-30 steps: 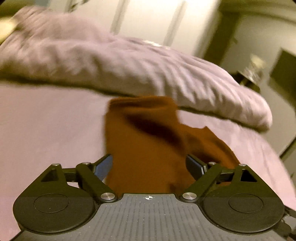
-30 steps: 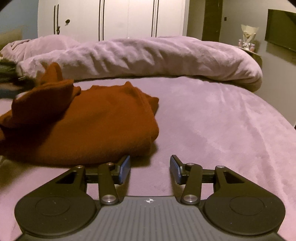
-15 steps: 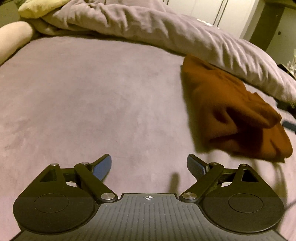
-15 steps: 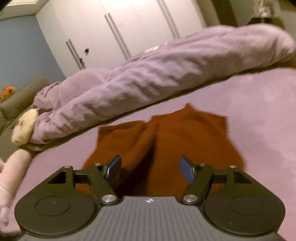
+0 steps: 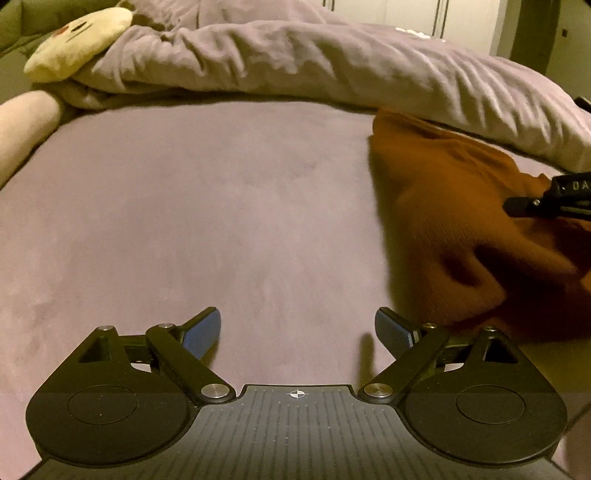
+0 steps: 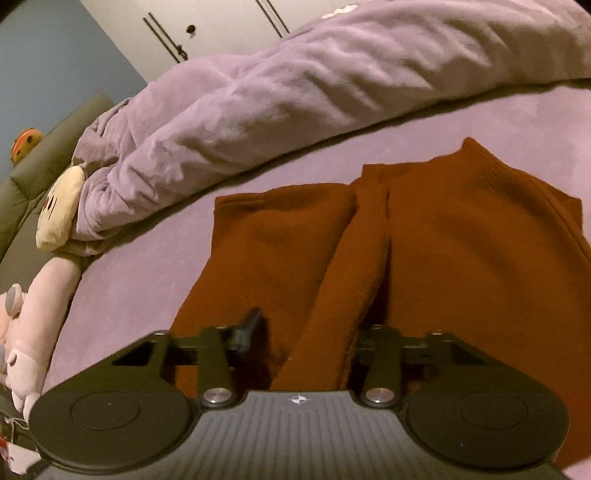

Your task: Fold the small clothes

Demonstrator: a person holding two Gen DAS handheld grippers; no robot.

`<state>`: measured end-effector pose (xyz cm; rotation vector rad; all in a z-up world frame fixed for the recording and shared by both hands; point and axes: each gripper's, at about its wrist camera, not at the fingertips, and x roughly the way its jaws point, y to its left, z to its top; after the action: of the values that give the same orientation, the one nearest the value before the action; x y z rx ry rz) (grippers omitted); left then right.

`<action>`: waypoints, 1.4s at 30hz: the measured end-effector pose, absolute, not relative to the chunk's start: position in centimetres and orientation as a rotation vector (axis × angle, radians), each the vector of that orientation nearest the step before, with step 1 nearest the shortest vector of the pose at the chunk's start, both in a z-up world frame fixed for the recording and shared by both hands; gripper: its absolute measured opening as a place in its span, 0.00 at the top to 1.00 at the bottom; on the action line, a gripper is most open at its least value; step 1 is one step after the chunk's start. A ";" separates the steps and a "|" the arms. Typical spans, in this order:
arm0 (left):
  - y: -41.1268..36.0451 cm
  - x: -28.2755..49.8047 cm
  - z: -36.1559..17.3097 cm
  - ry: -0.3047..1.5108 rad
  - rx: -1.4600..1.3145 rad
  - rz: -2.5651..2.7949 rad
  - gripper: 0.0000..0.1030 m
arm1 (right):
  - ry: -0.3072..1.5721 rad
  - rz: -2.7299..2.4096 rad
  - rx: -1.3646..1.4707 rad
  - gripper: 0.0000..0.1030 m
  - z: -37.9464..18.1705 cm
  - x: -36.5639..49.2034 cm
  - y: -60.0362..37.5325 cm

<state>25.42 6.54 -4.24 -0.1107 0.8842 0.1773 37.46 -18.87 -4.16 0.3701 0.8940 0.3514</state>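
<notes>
A rust-brown knitted garment (image 6: 424, 251) lies partly folded on the purple bedsheet (image 5: 184, 221); in the left wrist view the garment (image 5: 443, 206) is at the right. My left gripper (image 5: 297, 332) is open and empty over bare sheet, left of the garment. My right gripper (image 6: 314, 332) is open and low over the garment's near edge, with a raised fold of the cloth between its jaws; its right fingertip is hidden in the cloth. The right gripper also shows at the right edge of the left wrist view (image 5: 554, 199).
A rumpled lilac duvet (image 5: 332, 62) lies across the far side of the bed, behind the garment. A cream plush toy (image 5: 77, 40) and a pink plush (image 6: 33, 325) lie at the left edge. White wardrobe doors (image 6: 207, 33) stand behind.
My left gripper let go of the garment and drew back to the left onto bare sheet. My right gripper swung left over the garment and came down onto its near edge.
</notes>
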 end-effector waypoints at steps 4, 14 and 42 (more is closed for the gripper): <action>6.3 26.1 -4.5 0.891 -0.083 0.203 0.08 | 0.905 0.366 0.363 0.72 -4.3 38.1 -18.8; 5.8 26.7 -4.6 0.911 -0.035 0.237 0.08 | 0.871 0.364 0.273 0.89 -3.9 38.8 -17.6; -2.8 28.3 -4.4 0.932 0.108 0.048 0.08 | 0.732 0.162 0.567 0.45 -2.6 26.1 -31.6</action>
<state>28.34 -2.75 -4.39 0.1084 0.9315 0.0479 26.06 -31.62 -2.61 0.5666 0.7321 0.1617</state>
